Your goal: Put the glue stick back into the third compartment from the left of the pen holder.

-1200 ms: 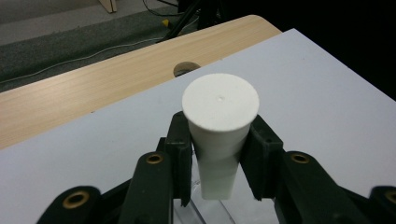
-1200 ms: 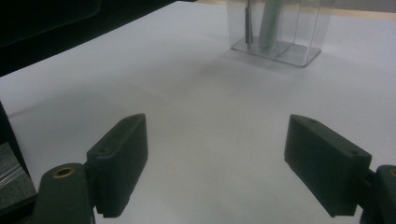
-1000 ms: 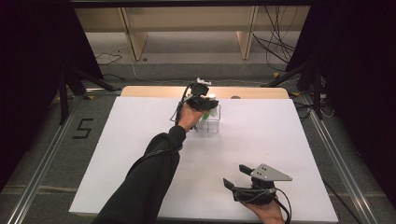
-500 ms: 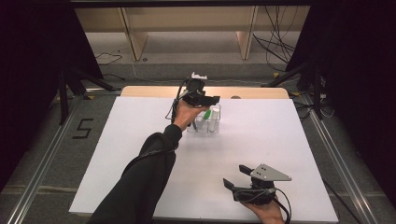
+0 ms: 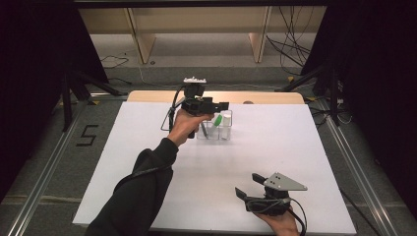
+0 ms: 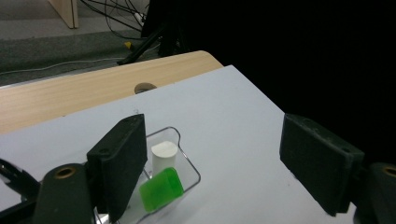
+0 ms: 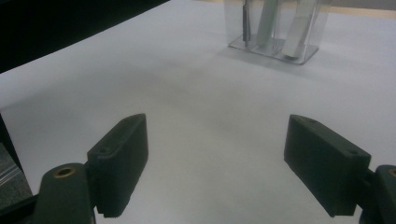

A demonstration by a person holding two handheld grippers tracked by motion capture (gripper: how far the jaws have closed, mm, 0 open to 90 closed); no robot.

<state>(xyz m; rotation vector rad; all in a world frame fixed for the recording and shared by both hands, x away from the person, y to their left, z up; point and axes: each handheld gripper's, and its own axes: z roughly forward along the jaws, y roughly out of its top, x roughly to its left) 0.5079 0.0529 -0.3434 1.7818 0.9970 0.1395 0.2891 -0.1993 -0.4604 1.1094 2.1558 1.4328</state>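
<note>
While empty, left gripper just opened, right gripper wide

A: In the high view the left tool and its hand cover the near-left part of the clear plastic compartment holder, so the thin dark stick shows only at its lower end.

B: In the left tool view one black pad hides the holder's left side; the green cap-shaped piece and the white cylinder are partly behind it.

A: In the right tool view the holder's top is cut off by the upper edge, and its contents are too blurred to tell apart.
</note>
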